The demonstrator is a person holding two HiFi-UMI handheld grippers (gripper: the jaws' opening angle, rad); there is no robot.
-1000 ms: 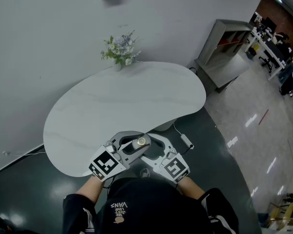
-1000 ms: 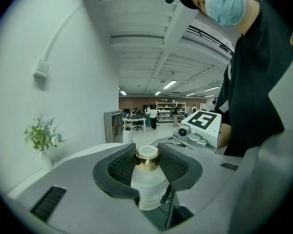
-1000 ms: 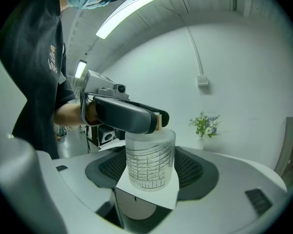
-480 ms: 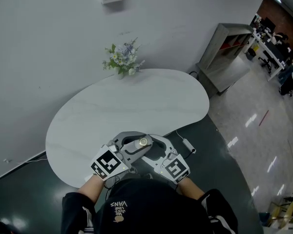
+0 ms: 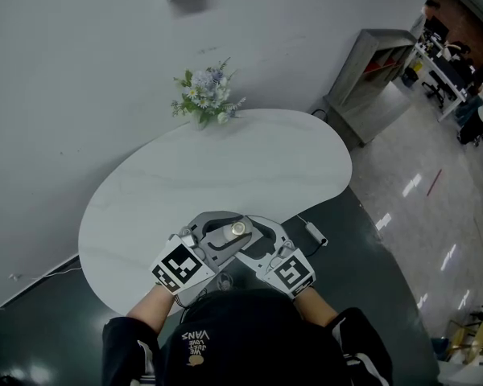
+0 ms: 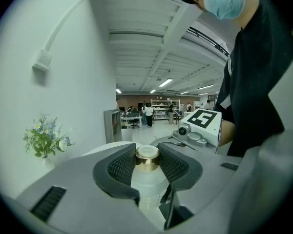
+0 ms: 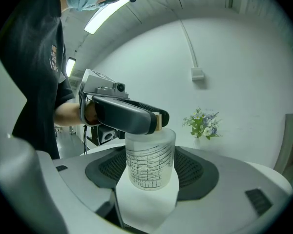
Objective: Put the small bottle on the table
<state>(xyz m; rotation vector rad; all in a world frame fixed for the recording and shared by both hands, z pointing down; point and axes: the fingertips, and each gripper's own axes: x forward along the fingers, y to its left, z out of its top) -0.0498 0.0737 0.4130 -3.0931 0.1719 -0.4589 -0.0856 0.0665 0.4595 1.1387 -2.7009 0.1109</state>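
Observation:
The small bottle (image 5: 237, 228), frosted clear with printed scale lines and a gold cap, hangs upright between both grippers just over the near edge of the white table (image 5: 225, 163). My left gripper (image 5: 228, 232) is shut on the gold cap (image 6: 147, 158), with a ribbed pad on each side of it. From the other side, my right gripper (image 5: 243, 241) is shut on the bottle's body (image 7: 150, 157), which fills the space between its pads. In the right gripper view the left gripper (image 7: 124, 113) reaches across the bottle's top. White tabletop shows below the bottle's base.
A vase of flowers (image 5: 208, 95) stands at the table's far edge against the wall. A grey shelf unit (image 5: 370, 67) is at the right, beyond it an office area with people. A cable with an adapter (image 5: 314, 233) lies on the dark floor by the table.
Both grippers have carried the bottle forward to the table, which now lies closer under them. The hold on cap and body looks the same.

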